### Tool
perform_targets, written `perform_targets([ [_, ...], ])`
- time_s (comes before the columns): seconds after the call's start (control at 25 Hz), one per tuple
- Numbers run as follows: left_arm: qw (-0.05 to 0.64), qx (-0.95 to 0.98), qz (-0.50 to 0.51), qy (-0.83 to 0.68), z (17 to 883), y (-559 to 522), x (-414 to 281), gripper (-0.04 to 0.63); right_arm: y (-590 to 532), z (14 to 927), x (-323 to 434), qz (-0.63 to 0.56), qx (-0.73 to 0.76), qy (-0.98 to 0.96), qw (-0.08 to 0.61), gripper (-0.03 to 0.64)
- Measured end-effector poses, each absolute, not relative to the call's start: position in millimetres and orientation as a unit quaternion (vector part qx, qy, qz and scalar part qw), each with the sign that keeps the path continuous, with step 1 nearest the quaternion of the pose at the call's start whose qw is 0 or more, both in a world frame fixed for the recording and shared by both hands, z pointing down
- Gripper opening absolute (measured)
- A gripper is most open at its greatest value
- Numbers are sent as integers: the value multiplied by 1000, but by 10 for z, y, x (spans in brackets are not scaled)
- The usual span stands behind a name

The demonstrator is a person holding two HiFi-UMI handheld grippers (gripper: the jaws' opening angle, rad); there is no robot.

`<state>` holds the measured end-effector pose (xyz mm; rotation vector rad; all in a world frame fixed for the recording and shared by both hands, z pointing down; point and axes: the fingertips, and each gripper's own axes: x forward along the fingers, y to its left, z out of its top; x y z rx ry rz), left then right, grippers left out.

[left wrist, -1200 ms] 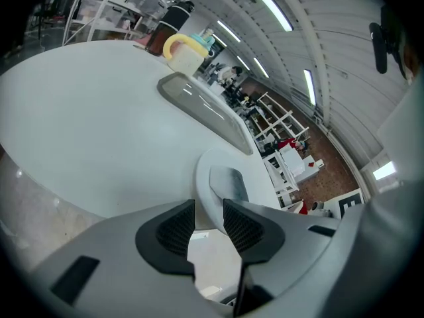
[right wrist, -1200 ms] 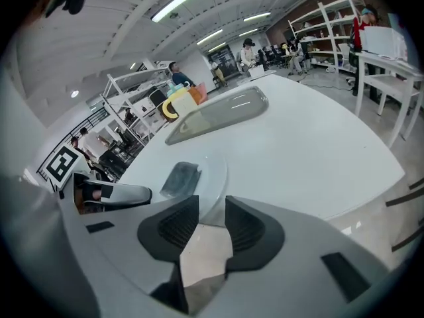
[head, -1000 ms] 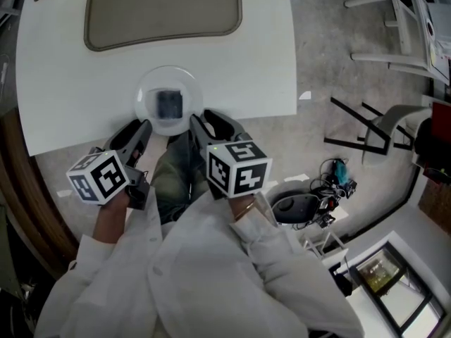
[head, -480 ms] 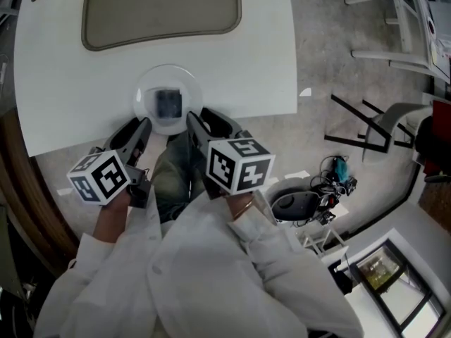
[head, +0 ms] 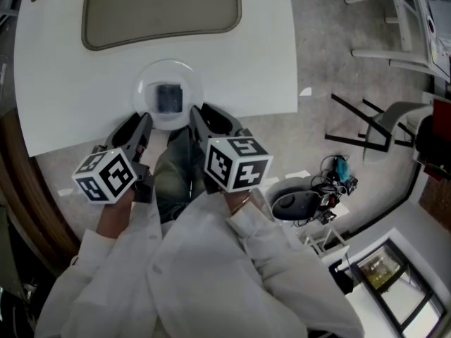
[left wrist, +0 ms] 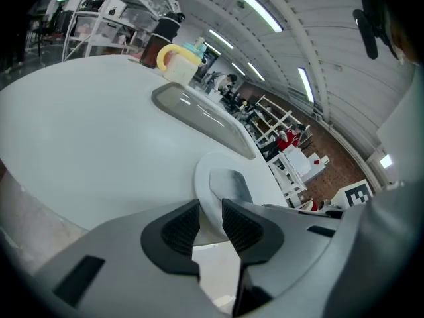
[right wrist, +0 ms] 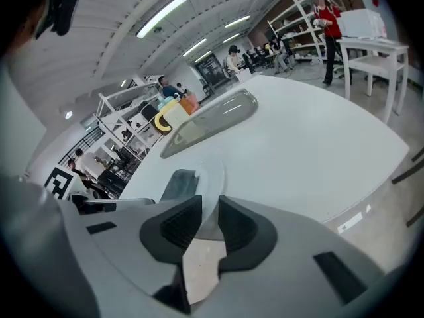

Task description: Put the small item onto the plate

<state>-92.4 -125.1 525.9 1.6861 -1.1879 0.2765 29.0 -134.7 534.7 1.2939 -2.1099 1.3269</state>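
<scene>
A small grey square item (head: 169,98) lies on a clear round plate (head: 144,94) near the front edge of the white table (head: 268,62). My left gripper (head: 143,123) is at the plate's near-left rim and my right gripper (head: 199,115) at its near-right rim. In the left gripper view, my left gripper (left wrist: 211,225) shows a narrow gap with nothing in it, and the plate (left wrist: 202,177) and item (left wrist: 230,184) lie just beyond. My right gripper (right wrist: 209,225) has just been closing. Its gap is narrow and holds nothing, with the plate (right wrist: 211,177) and item (right wrist: 177,184) ahead.
A grey oval tray (head: 162,9) lies further back on the table. A yellow-handled cup (left wrist: 173,61) stands beyond it. The table's front edge runs just under both grippers. Chairs (head: 366,129) and cables stand on the floor to the right.
Both grippers have turned slightly in place, and the left one's marker cube has shifted a little to the right. The plate and the item have not moved.
</scene>
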Motion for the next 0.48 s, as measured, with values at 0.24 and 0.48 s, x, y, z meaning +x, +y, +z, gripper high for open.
perform_targets([
  [0.24, 490, 701, 118, -504, 5283, -1283, -950, 74, -1382, 5353, 296, 448, 464, -745, 168, 83],
  [0.48, 484, 704, 120, -505, 5289, -1286, -931, 74, -1352, 5364, 313, 459, 474, -733, 165, 80],
])
